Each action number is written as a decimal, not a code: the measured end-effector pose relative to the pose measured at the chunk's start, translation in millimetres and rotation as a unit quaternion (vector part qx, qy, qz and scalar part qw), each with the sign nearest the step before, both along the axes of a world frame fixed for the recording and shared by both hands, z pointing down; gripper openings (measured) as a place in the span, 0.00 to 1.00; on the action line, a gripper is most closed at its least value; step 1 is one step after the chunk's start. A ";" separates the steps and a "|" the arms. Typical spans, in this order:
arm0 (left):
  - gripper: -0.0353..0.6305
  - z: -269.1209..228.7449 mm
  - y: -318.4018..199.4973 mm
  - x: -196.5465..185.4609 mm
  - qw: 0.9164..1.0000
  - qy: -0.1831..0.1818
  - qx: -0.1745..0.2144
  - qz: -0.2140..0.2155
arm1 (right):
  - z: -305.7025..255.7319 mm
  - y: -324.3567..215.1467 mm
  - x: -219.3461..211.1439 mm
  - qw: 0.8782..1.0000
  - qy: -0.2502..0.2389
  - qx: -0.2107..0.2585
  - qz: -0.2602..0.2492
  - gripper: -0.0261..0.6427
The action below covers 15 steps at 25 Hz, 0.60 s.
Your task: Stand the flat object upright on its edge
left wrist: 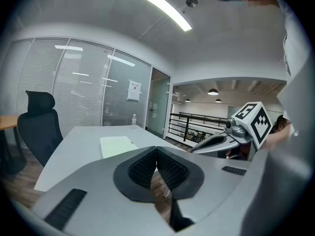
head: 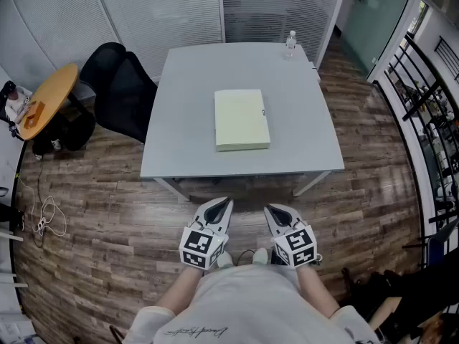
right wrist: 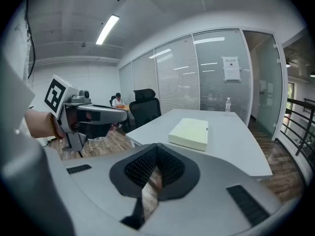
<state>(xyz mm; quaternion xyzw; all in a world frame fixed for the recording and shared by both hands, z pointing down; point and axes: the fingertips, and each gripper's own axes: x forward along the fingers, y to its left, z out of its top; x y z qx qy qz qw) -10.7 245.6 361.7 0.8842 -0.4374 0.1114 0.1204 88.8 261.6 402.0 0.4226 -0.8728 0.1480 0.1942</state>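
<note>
A pale yellow-green flat box (head: 242, 119) lies flat near the middle of the grey table (head: 186, 149). It also shows in the left gripper view as the box (left wrist: 117, 145) and in the right gripper view as the box (right wrist: 190, 133). My left gripper (head: 225, 203) hangs shut and empty in front of the table's near edge, close to my body. My right gripper (head: 271, 210) is beside it, also shut with nothing held. Each gripper sees the other: the right gripper (left wrist: 197, 148) and the left gripper (right wrist: 133, 116). Both are well short of the box.
A clear water bottle (head: 290, 43) stands at the table's far right corner. A black office chair (head: 118, 88) sits left of the table, with a round orange table (head: 44, 100) beyond it. Glass partitions close the back; a black railing (head: 430, 113) runs on the right. Cables (head: 44, 217) lie on the wooden floor.
</note>
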 end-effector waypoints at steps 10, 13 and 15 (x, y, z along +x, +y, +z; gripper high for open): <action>0.07 3.9 5.8 -1.0 1.000 -0.007 -0.001 0.010 | 1.7 3.0 -1.8 1.000 0.000 -0.004 0.004 0.08; 0.07 3.9 5.2 -1.6 1.000 -0.007 -0.001 0.012 | 2.2 2.0 -1.3 1.000 -0.009 -0.009 0.012 0.08; 0.07 3.5 4.2 -4.3 1.000 -0.006 -0.001 0.013 | 2.7 1.3 -2.8 1.000 -0.010 -0.010 0.014 0.08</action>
